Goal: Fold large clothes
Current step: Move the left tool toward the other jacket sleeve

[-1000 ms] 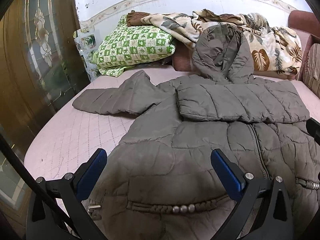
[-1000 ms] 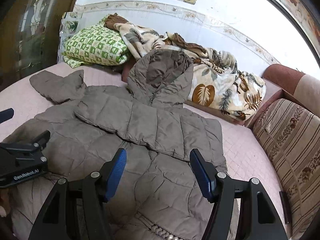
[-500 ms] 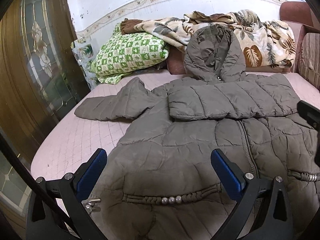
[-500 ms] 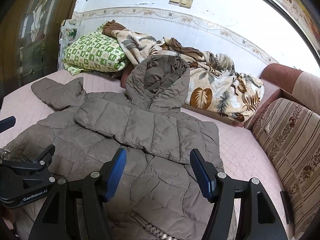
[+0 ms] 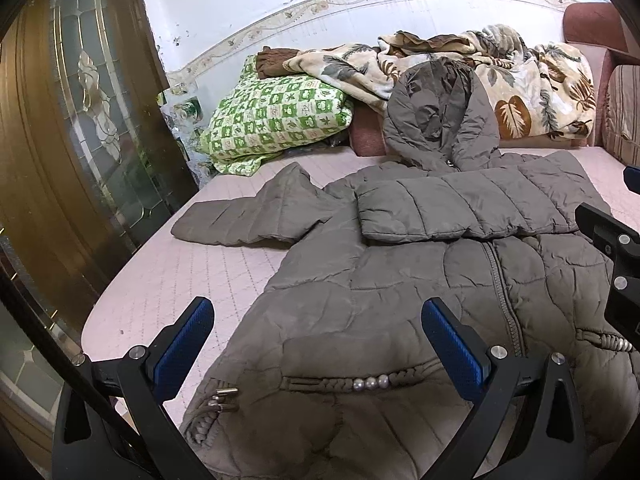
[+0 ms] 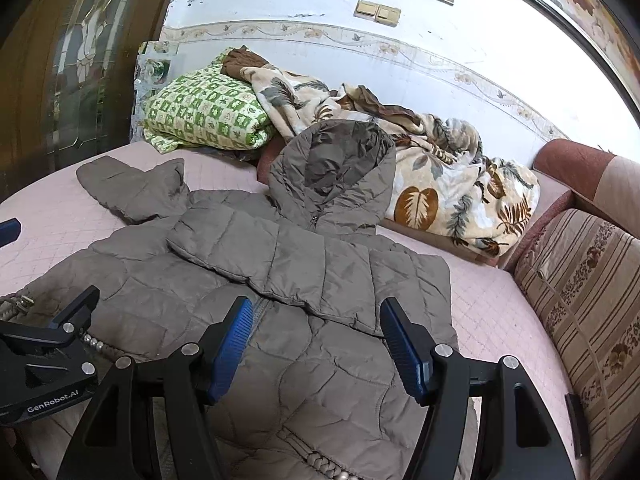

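A large grey-brown hooded puffer jacket (image 5: 400, 280) lies front up on a pink quilted bed (image 5: 192, 280). One sleeve (image 5: 460, 208) is folded across the chest; the other sleeve (image 5: 248, 216) lies out to the left. The hood (image 5: 440, 116) rests against the bedding behind. My left gripper (image 5: 316, 344) is open and empty above the jacket's lower left hem. My right gripper (image 6: 316, 344) is open and empty above the jacket (image 6: 280, 280) near the zip. Each gripper shows at the edge of the other's view.
A green checked pillow (image 5: 276, 116) and a leaf-print blanket (image 5: 520, 80) lie along the back wall. A striped cushion (image 6: 580, 300) stands at the right. A wooden door with glass panels (image 5: 80, 120) stands close at the left bed edge.
Both grippers have drawn back and risen from the jacket, so more of the hem and bed shows. Both stay open. The jacket has not moved.
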